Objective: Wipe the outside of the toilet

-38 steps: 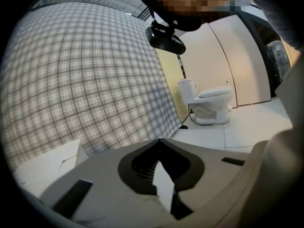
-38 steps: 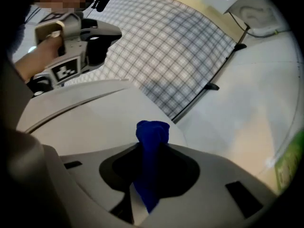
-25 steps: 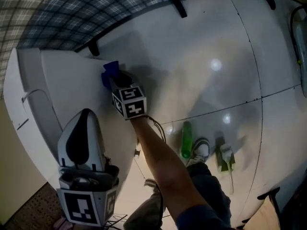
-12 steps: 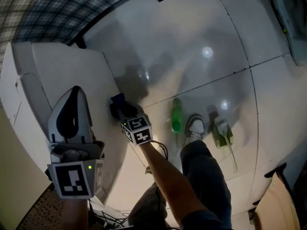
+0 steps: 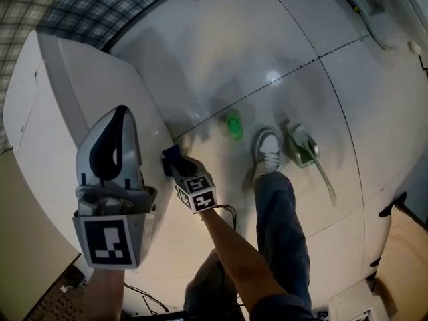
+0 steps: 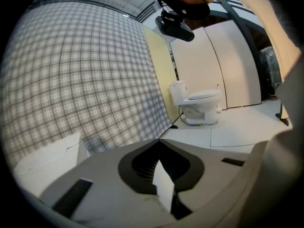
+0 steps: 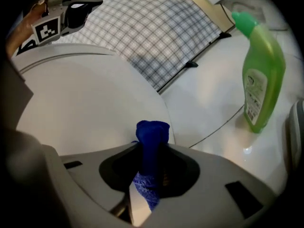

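Note:
The white toilet (image 5: 47, 105) fills the left of the head view. Its smooth outer side (image 7: 85, 108) takes up most of the right gripper view. My right gripper (image 5: 176, 164) is shut on a blue cloth (image 5: 171, 156) and holds it against that side, low down near the floor. The cloth (image 7: 152, 139) sticks out from between the jaws as a rolled wad. My left gripper (image 5: 122, 112) hovers above the toilet, jaws together with nothing in them. It (image 6: 159, 144) points at a plaid wall and touches nothing.
A green cleaner bottle (image 5: 233, 124) (image 7: 261, 80) stands on the glossy white tiles near the toilet. Beside it are the person's shoe (image 5: 267, 149) and a green-and-white brush holder (image 5: 301, 147). A second toilet (image 6: 199, 106) stands far off by the wall.
My right gripper has drawn the blue cloth along the toilet's side toward me and lower down. The head view has swung, so the bottle and shoe sit higher in the frame.

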`<state>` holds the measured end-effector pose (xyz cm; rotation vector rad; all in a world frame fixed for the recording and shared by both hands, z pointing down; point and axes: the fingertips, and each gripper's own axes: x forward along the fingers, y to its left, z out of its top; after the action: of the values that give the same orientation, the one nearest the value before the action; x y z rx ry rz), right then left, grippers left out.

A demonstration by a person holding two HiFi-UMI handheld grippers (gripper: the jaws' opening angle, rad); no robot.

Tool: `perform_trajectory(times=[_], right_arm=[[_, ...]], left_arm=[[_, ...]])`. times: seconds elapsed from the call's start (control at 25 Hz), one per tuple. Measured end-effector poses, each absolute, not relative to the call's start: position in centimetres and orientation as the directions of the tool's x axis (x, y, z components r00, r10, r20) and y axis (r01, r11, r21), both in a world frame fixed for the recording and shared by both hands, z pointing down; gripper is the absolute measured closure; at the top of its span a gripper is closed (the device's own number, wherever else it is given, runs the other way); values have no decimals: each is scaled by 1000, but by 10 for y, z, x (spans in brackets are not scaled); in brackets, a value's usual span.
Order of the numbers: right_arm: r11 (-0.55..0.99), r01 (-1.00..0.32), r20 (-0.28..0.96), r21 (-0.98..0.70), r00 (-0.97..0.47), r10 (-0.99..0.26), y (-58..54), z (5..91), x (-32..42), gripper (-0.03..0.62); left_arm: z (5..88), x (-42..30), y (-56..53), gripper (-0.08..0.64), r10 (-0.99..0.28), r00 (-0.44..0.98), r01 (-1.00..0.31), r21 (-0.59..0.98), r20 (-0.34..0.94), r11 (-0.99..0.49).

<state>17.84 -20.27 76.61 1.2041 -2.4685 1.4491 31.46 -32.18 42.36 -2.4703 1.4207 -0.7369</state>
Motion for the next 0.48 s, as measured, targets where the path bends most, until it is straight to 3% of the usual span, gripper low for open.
perform_trajectory(times=[0.28, 0.48], right_arm=[[298, -685, 251, -665, -580, -775, -170, 625, 234, 492], [316, -715, 117, -624, -485, -866, -135, 502, 274, 492]], left_arm=[[341, 324, -227, 551, -836, 494, -743, -382, 240, -549], [307, 293, -171, 551, -839, 471, -746, -384, 273, -544]])
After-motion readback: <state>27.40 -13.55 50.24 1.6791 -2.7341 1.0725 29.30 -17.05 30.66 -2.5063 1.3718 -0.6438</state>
